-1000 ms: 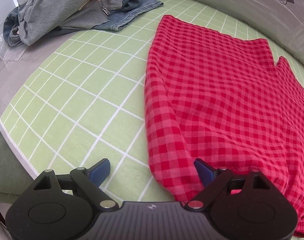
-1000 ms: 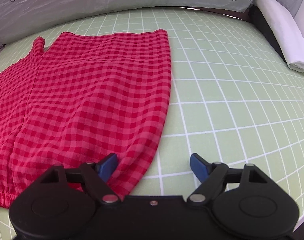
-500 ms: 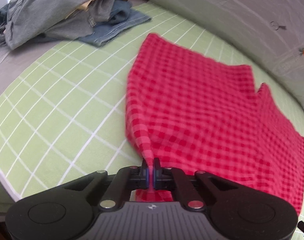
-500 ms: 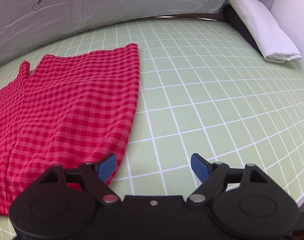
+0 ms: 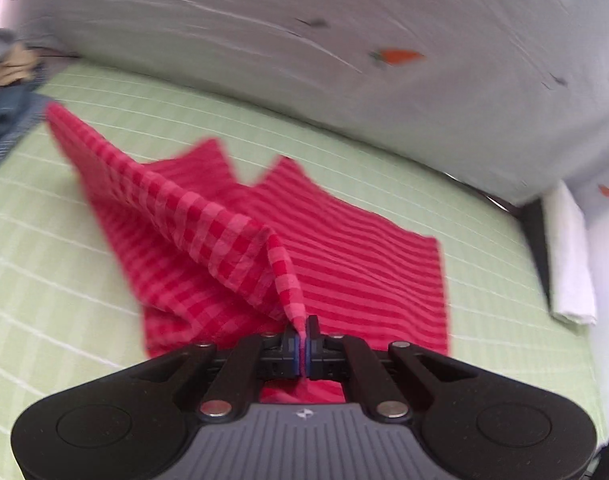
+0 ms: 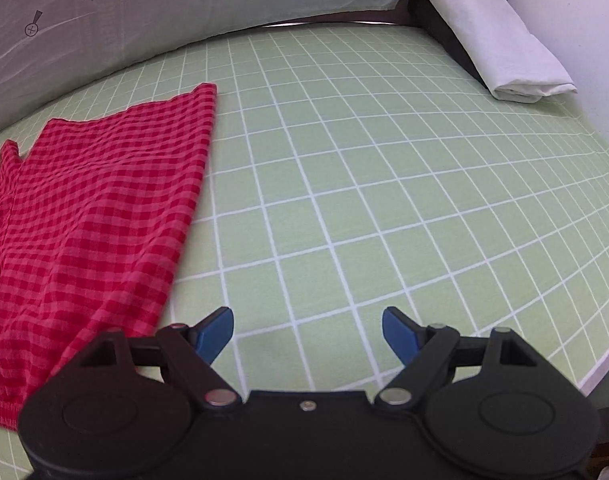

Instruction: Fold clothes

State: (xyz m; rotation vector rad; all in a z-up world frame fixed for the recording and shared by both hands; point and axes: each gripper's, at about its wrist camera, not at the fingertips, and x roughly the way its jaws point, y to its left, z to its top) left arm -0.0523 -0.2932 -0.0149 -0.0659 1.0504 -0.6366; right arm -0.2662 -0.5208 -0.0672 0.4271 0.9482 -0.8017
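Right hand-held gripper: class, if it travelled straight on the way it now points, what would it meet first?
Most likely the bare green grid sheet. The open right hand-held gripper points past the red checked garment, which lies to its left. Depth is unclear in the fisheye view.

Green mat (image 6: 384, 200) bare; white roll (image 6: 500, 52) borders right.

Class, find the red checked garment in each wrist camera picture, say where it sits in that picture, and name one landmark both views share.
Left wrist view: the red checked garment fills the centre, one edge lifted into a ridge and pinched in the left gripper.
Right wrist view: the garment lies flat at the left side, beside the open right gripper.
Shared landmark: the folded white cloth at the mat's far right edge.
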